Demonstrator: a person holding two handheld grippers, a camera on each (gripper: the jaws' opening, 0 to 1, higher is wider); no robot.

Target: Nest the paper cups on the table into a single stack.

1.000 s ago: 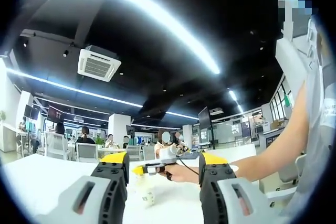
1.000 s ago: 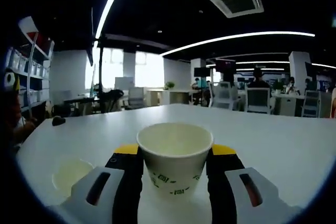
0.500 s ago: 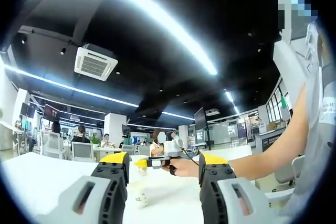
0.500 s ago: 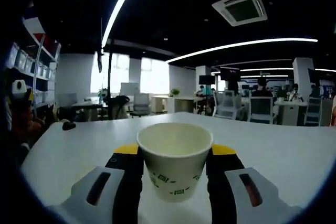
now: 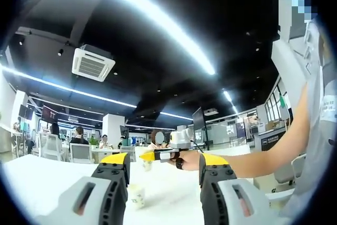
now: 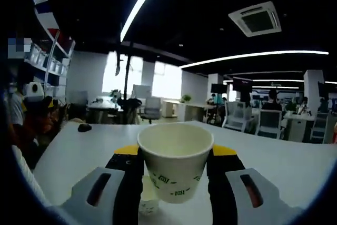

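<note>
Left gripper view: left gripper (image 5: 163, 175), grey plastic with yellow-tipped black jaws, stands apart, holding nothing; a small tapered white paper cup (image 5: 137, 195) sits upright on the smooth white table (image 5: 37, 180). Right gripper view: right gripper (image 6: 175, 169) clamped on a second printed white paper cup (image 6: 175, 162), upright, above the table cup (image 6: 149, 199), which shows below it.

open office | black ceiling (image 5: 158, 77) | light strips (image 6: 253, 55) | white chairs (image 6: 269, 122)
</note>
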